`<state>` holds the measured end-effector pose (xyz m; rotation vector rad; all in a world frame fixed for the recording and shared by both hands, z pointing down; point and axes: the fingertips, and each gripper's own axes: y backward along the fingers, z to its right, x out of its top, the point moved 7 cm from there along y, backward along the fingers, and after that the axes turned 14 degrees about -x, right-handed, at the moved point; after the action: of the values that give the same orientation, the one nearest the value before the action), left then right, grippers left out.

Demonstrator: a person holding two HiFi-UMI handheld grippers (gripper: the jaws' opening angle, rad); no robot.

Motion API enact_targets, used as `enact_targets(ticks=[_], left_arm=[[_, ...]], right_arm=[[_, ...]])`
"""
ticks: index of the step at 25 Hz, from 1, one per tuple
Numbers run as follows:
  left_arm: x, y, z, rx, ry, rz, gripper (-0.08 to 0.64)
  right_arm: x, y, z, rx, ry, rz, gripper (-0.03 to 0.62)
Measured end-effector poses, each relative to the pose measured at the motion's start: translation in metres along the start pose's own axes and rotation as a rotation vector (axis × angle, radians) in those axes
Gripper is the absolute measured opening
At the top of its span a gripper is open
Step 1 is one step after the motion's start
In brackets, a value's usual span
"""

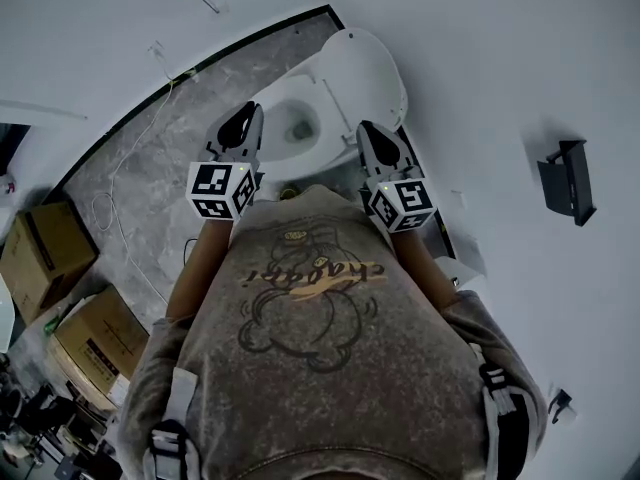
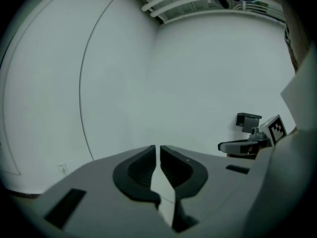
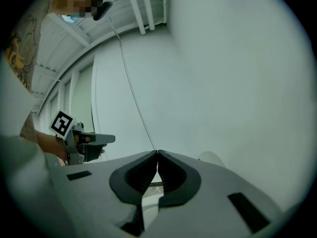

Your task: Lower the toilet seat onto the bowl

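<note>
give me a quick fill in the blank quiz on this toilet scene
1. The toilet seat stands ____, leaving the bowl uncovered.
2. The left gripper and the right gripper have their jaws together and each hold ____.
3. The cardboard boxes lie on the floor at the person's ____ side.
Missing words: raised; nothing; left

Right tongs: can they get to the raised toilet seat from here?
Probably yes. The right tongs hang close to the upright toilet seat, and nothing shows between the two. The tongs are shut and empty, so a push on the seat looks open.
</note>
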<state>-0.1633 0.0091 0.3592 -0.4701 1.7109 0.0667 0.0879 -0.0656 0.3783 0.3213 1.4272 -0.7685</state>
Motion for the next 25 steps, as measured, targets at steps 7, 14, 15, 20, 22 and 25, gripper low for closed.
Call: enact_targets(ticks=[7, 14, 15, 20, 22, 25], left_arm=[[-0.024, -0.010, 0.012, 0.015, 0.004, -0.021, 0.009], [-0.026, -0.007, 0.018, 0.024, -0.005, -0.015, 0.009], [-0.026, -0.006, 0.019, 0.026, -0.003, -0.015, 0.009], [-0.027, -0.005, 0.026, 0.029, 0.003, -0.013, 0.009], [-0.028, -0.005, 0.028, 0.030, 0.007, -0.015, 0.009], [-0.028, -0.003, 0.027, 0.032, 0.014, -0.010, 0.009]], right_arm=[[-0.003, 0.009, 0.024, -0.043, -0.004, 0.030, 0.028], [-0.004, 0.013, 0.030, -0.067, -0.023, 0.046, 0.026], [-0.004, 0.013, 0.030, -0.069, -0.024, 0.049, 0.026], [-0.002, 0.015, 0.034, -0.071, -0.031, 0.055, 0.026], [-0.003, 0.015, 0.035, -0.073, -0.035, 0.054, 0.026], [-0.004, 0.014, 0.034, -0.076, -0.039, 0.049, 0.026]])
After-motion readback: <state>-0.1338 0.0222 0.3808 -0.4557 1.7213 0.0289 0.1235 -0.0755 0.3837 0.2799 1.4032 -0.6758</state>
